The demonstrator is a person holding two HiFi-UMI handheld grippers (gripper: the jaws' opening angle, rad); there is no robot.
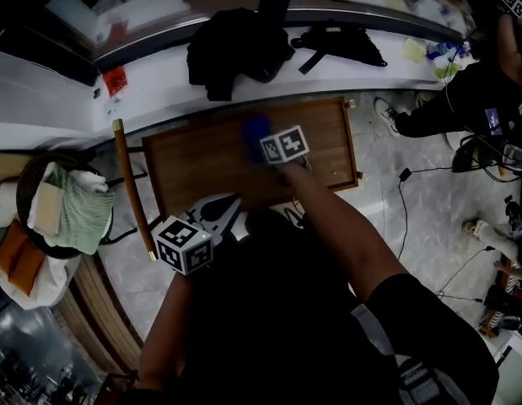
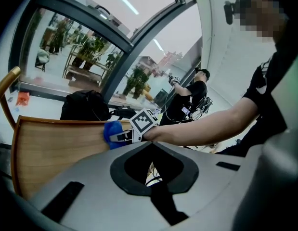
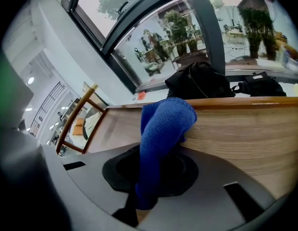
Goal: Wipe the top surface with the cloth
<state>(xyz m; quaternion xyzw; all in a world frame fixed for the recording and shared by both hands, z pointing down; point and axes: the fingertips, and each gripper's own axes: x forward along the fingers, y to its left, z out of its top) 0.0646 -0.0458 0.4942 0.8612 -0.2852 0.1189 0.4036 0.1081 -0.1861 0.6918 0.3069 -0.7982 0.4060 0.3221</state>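
Right gripper [image 1: 262, 142] clamped tight on the blue cloth [image 3: 163, 129] | cloth pressed on the wooden tabletop [image 3: 245, 129], toward its back edge | left gripper [image 2: 151, 148] closed, empty, off the near side | we reckon mid-wipe | next: firm downward pressure, long sweeps over the rest

The cloth [image 3: 163, 129] is a coarse blue knit, nubbly and matt. The table top [image 3: 245, 129] is smooth wood with fine straight grain and a low satin sheen. The left gripper [image 2: 149, 150] and right gripper [image 3: 153, 170] have smooth, matt grey plastic shells lined with matt black. The floor [image 1: 387, 218] looks like pale polished stone tile.
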